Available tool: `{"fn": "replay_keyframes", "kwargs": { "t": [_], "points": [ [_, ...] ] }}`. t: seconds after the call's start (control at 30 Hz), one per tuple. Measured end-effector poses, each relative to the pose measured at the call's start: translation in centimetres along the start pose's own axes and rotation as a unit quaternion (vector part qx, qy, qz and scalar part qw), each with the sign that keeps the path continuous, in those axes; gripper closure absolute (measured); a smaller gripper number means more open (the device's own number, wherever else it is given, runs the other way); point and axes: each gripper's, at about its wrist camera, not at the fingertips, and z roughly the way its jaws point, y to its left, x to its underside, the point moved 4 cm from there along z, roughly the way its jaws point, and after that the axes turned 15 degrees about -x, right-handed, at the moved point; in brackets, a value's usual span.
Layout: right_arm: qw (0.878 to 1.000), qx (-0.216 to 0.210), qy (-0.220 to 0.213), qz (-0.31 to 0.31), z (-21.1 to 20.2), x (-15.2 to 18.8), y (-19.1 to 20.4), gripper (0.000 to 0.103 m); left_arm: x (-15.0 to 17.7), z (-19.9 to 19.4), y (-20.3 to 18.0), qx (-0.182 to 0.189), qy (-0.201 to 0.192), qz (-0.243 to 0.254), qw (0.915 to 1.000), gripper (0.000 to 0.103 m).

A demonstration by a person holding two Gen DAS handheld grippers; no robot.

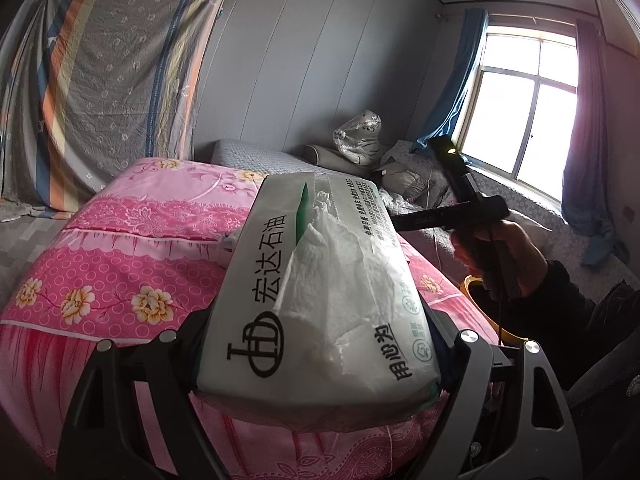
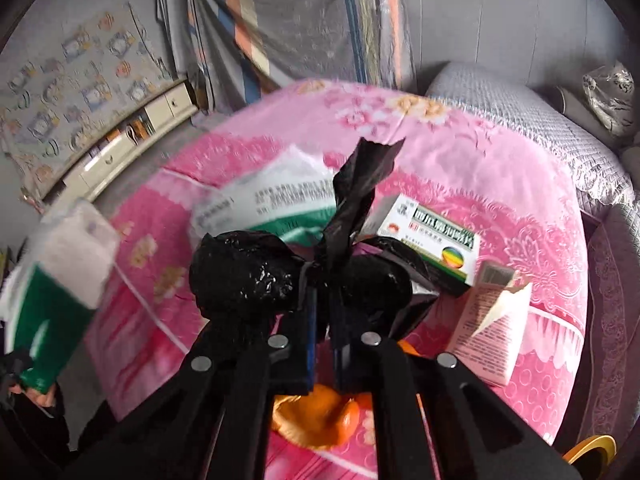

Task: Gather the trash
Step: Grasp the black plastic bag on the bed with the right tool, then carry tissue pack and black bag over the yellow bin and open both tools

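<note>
Left wrist view: above the pink bed (image 1: 120,264), the left gripper (image 1: 316,344) clamps a soft, light tissue pack (image 1: 316,280) across its sides. The right gripper (image 2: 324,292) pinches a knotted black bag (image 2: 248,272) at its neck, limp and slippery.

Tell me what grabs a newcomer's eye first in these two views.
The white tissue pack fills the left wrist view, clamped in the left hand-held gripper. In the right view, the right hand-held gripper pinches a knotted black bag above the pink floral bedspread.
</note>
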Motion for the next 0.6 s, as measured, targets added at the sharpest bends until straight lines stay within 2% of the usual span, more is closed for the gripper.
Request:
{"fn": "replay_keyframes", "kwargs": {
  "t": [0.17, 0.3, 0.6],
  "points": [
    [0.998, -0.015, -0.065, -0.009, -5.8, 0.2, 1.3, 0.098, -1.3, -0.3, -1.4, -0.003, -0.011, 0.003, 0.9999, 0.025],
    [0.995, -0.015, -0.101, -0.007, -9.5, 1.2, 1.6, 0.098, -2.5, -0.4, -3.0, -0.001, -0.022, 0.006, 0.9998, 0.025],
    [0.986, 0.007, -0.162, 0.033, -16.6, 4.5, -1.1, 0.098, -5.1, 0.4, -8.6, 0.032, -0.041, 0.03, 0.9982, 0.024]
  ]
}}
